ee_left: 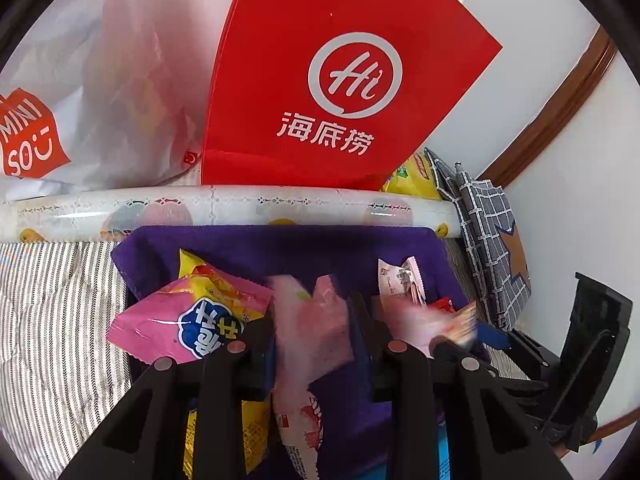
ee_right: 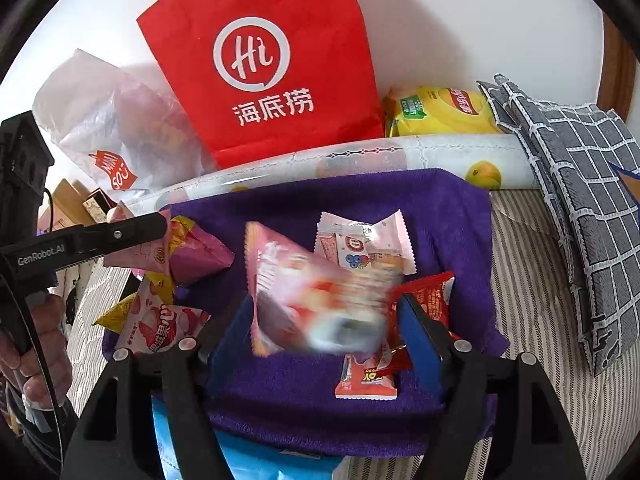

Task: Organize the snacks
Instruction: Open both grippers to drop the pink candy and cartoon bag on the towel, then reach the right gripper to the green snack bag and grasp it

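Taking the purple cloth (ee_right: 360,208) as the landmark and reading across it from its left edge: a pink-and-yellow snack bag (ee_left: 188,320) is lying over that left edge, and just beside it the left gripper (ee_left: 312,336) is pinching a pale pink packet (ee_left: 316,320), its jaws pressed nearly together on the wrapper, which is hanging down between them with its long axis running roughly top to bottom of the left wrist view. Moving toward the middle of the cloth, the right gripper (ee_right: 324,320) is standing with jaws spread, and a pink-and-white snack packet (ee_right: 316,300) is sitting in the gap above the cloth; it is badly smeared, so I am only guessing that it is loose, not gripped, as neither blue pad appears to be pressing on it. Its long axis seems to be slanting across the jaws, from upper left to lower right. The right gripper is plainly the nearer one to it. Behind it, farther up the cloth, a white berry-print packet (ee_right: 364,244) is lying flat, and at the right edge a red wrapper (ee_right: 432,296) is touching the right pad. Beyond the cloth's far edge a red paper bag (ee_right: 260,64) is standing upright.
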`<state>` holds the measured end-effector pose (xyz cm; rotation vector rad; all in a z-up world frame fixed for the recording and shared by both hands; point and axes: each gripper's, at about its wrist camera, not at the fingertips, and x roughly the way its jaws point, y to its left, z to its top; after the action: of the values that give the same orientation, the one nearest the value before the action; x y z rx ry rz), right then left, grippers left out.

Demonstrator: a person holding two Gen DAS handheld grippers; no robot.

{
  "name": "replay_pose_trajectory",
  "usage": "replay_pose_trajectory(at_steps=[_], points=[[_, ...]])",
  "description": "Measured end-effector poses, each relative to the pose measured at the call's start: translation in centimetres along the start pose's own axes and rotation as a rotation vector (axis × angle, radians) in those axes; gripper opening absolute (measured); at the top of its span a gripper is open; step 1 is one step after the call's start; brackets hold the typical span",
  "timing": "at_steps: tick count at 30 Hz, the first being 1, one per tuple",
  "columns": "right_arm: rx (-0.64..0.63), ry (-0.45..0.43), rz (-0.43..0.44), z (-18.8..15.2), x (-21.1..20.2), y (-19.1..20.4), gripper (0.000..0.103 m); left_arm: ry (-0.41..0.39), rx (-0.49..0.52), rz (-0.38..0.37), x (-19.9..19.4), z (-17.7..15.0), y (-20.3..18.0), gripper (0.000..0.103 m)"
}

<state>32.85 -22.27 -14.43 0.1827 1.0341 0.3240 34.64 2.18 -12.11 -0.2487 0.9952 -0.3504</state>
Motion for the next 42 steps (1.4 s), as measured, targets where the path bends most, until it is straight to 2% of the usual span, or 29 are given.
replay_pose_trajectory(at_steps=[8,10,14,19,21,26,29,31,33,38,42], points=[[-0.031,-0.054,-0.02,0.1,-1.4,0.3,0.077,0.007,0.0,-0.005,0.2,0.0,0.0,0.028],[-0.035,-0.07,-0.029,0.1,-1.8,0.3,0.077,0.005,0.003,-0.01,0.0,0.1,-0.1,0.031],[-0.044,-0.127,-0.073,0.2,-3.0,0.5,0.077,-0.004,0.026,-0.012,-0.7,0.0,-0.7,0.043],[-0.027,-0.148,-0.116,0.0,-4.6,0.8,0.077,-0.029,0.065,-0.013,-2.1,0.0,-1.9,0.052],[-0.013,-0.152,-0.123,-0.4,-5.2,0.8,0.077,-0.043,0.078,-0.011,-2.9,0.0,-2.4,0.059],[0.023,-0.159,-0.186,-1.7,-7.7,1.0,0.085,-0.085,0.106,0.001,-5.4,-0.1,-3.6,0.069],[0.048,-0.168,-0.246,-2.7,-9.6,1.0,0.089,-0.118,0.117,0.029,-7.5,-0.2,-4.5,0.079],[0.048,-0.179,-0.267,-3.3,-10.7,1.2,0.089,-0.135,0.123,0.05,-8.8,-0.4,-5.0,0.081],[0.041,-0.201,-0.259,-4.1,-12.2,1.5,0.089,-0.16,0.141,0.077,-10.3,-0.9,-5.6,0.088],[0.014,-0.247,-0.282,-6.6,-15.6,2.8,0.089,-0.19,0.157,0.101,-13.1,-3.3,-6.0,0.09],[0.013,-0.235,-0.199,-8.8,-17.2,3.6,0.089,-0.202,0.14,0.106,-14.9,-5.7,-5.6,0.09]])
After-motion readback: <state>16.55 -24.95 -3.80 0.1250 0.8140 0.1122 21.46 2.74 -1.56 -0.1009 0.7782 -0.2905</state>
